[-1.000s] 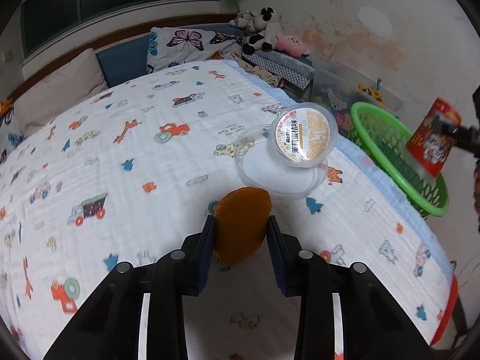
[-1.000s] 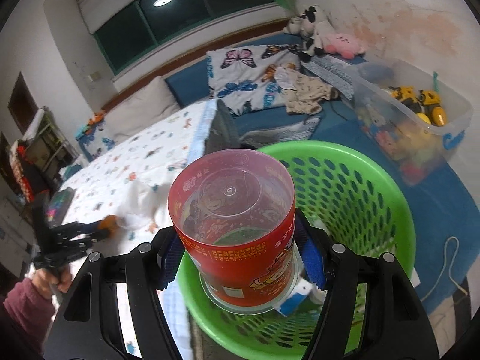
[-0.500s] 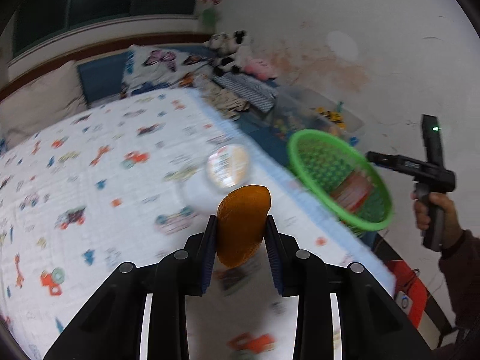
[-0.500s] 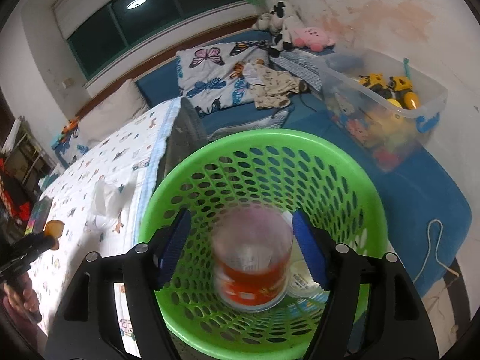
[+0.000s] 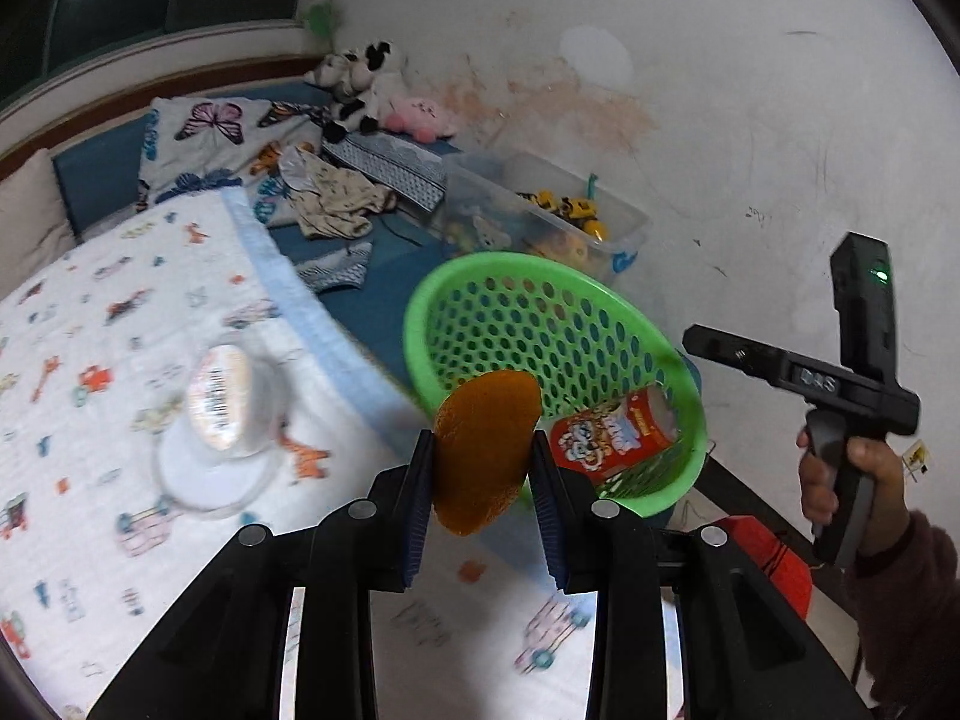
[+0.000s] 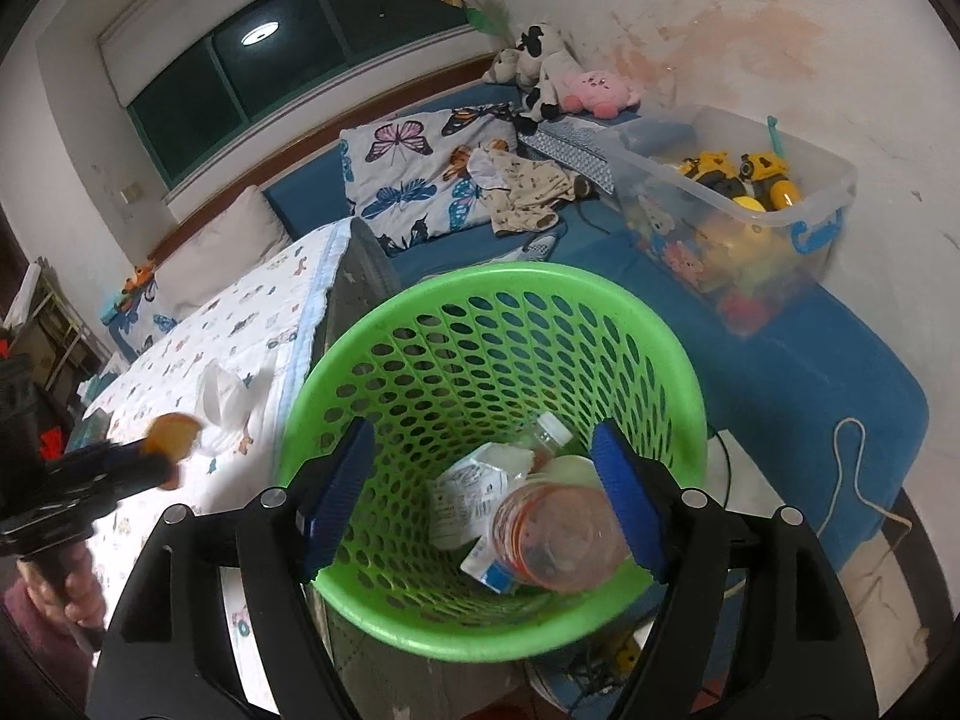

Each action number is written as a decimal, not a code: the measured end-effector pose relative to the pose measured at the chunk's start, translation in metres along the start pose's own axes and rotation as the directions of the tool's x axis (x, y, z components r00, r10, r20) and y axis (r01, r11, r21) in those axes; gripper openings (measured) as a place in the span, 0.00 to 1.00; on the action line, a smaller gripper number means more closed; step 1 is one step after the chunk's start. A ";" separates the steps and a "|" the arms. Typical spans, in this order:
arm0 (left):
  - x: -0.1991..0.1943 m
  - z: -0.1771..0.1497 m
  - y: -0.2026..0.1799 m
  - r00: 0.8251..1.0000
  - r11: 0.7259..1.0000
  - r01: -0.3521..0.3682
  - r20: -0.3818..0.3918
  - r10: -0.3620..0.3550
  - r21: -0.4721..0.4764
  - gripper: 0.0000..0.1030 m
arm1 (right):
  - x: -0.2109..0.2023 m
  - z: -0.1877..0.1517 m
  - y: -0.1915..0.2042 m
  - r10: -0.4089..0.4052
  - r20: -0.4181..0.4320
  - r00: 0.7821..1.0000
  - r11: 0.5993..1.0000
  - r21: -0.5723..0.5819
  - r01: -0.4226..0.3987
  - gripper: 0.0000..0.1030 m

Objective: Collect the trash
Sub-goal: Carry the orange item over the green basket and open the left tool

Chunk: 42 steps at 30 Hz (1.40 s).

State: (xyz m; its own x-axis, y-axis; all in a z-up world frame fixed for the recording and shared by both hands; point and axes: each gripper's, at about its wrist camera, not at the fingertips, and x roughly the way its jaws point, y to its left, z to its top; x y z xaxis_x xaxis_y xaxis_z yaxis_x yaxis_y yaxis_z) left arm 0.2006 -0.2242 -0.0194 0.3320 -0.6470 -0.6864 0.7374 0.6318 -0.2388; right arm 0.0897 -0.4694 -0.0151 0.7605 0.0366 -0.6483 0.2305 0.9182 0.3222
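My left gripper is shut on an orange peel and holds it above the bed's edge, just short of the green basket. My right gripper is open and empty above the green basket. The red cup lies inside on other trash, and it shows in the left wrist view too. A clear plastic cup with a printed lid lies on the patterned bed sheet. The left gripper with the peel shows in the right wrist view.
A clear bin of toys stands on the blue mat beyond the basket. Pillows, clothes and plush toys lie by the far wall. A crumpled white bag lies on the bed. A white cord hangs at the mat's edge.
My right gripper opened and the red cup dropped into the basket. My left gripper carried the orange peel off the bed toward the basket.
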 end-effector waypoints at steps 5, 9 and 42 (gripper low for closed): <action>0.023 0.010 -0.017 0.999 1.000 0.019 -0.027 -0.019 0.019 0.30 | -0.009 -0.006 0.000 -0.003 0.015 1.000 1.000 0.003 0.003 0.75; 0.038 0.013 -0.029 0.998 0.999 0.022 -0.053 -0.020 0.035 0.30 | -0.014 -0.009 -0.001 0.004 0.025 1.000 1.000 0.016 -0.004 0.76; -0.012 -0.014 0.069 0.972 0.959 -0.225 0.027 0.233 -0.174 0.65 | -0.002 -0.019 0.028 0.083 -0.007 0.996 0.997 -0.003 -0.083 0.79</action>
State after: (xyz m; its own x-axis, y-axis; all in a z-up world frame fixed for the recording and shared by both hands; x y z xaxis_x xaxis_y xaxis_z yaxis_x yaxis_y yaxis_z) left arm 0.2388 -0.1668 -0.0370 0.5105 -0.4930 -0.7045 0.5299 0.8256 -0.1937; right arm 0.0837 -0.4360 -0.0176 0.7730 0.1157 -0.6238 0.1647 0.9129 0.3734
